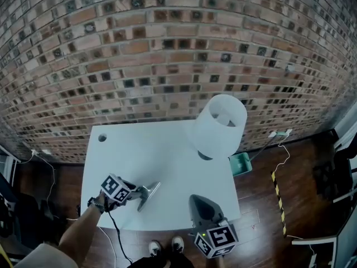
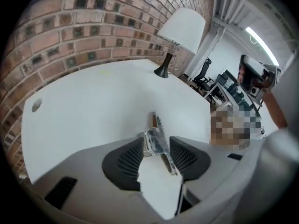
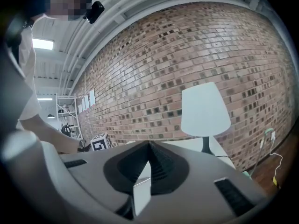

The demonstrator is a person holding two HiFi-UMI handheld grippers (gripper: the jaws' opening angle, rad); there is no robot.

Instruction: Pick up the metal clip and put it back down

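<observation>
White tabletop [image 1: 167, 149] against a brick wall [image 1: 167, 49]. We note a round cable port [image 1: 102, 138] near the back-left corner.

Left tongs [image 2: 156, 139]: near the front edge, toward the front-left corner, angled steeply down at the surface. The jaws stand wide apart. The metal clip [image 2: 153, 143] sits between the pads, and a thin gap shows on the right pad's side, so we read no clamp on it. The clip's far end reaches down toward the tabletop ahead of the jaws; we cannot tell whether it touches. It lies left of the middle and close to the front edge.

Table lamp [image 1: 220, 124]: white shade on a dark base, at the back-right corner, well apart from the clip.

Right tongs [image 3: 149, 146]: at the front edge, toward the front-right corner, pointing about level toward the wall. The jaws are closed tip to tip, with nothing between them. They are well apart from the clip.

Green bin [image 1: 241, 163]: on the wooden floor, just off the tabletop's right edge, below the lamp.
</observation>
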